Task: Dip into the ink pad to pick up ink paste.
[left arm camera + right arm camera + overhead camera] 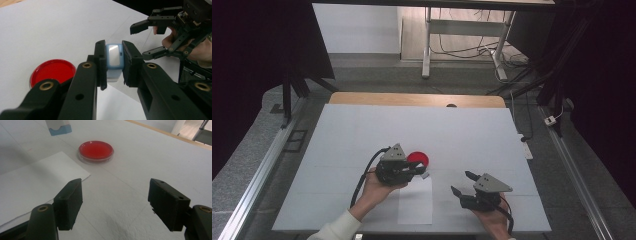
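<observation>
A table (362, 130) covered in white sheeting, with a strip of bare wood showing along its far edge. A round red dish (418, 159) lies flat near the middle of the table. A white sheet of paper (415, 202) lies just beside the dish, on its near side.

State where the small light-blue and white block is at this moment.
The small light-blue and white block is clamped in the left gripper, held above the table beside the round red dish, near the white paper sheet.
</observation>
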A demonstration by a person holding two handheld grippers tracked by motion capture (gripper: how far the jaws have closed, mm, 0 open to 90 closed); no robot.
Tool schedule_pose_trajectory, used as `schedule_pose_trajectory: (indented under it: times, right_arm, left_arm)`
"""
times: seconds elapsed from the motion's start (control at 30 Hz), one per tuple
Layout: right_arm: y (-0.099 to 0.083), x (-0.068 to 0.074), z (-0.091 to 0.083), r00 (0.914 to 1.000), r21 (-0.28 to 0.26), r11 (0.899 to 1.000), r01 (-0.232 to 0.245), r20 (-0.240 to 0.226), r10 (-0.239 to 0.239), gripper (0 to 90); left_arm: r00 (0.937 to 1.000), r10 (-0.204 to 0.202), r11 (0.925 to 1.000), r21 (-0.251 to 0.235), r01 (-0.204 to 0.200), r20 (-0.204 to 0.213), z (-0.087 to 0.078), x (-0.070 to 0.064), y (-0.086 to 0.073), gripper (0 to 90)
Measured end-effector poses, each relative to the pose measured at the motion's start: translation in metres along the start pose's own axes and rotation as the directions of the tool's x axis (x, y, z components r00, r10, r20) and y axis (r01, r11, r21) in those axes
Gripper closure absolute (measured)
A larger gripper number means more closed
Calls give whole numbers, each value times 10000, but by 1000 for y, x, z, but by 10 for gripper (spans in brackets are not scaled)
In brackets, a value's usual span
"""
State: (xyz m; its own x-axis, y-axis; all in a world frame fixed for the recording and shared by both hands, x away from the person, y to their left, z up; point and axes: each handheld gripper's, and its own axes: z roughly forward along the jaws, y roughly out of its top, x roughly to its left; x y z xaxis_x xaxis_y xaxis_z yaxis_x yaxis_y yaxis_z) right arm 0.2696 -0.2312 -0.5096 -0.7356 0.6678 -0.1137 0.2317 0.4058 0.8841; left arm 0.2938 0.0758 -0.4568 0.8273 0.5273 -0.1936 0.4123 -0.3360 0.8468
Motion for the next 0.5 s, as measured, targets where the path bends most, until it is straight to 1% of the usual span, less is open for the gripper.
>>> schedule_pose_trajectory:
  times: [0.23, 0.3, 0.5]
  right_arm:
    - [4, 8, 8, 9999, -24, 9999, 120, 66, -120, 282]
    - [5, 10, 10, 9997, -53, 9997, 231, 96, -231, 285]
    - [7, 16, 15, 9992, -31, 9993, 362, 143, -362, 294]
  left_arm:
    - [10000, 20, 10000, 13, -20, 2, 0, 0, 0, 752]
    - [10000, 30, 10000, 10, -30, 23, 0, 0, 0, 752]
    - [10000, 13, 10000, 19, -13, 41, 2, 0, 1, 751]
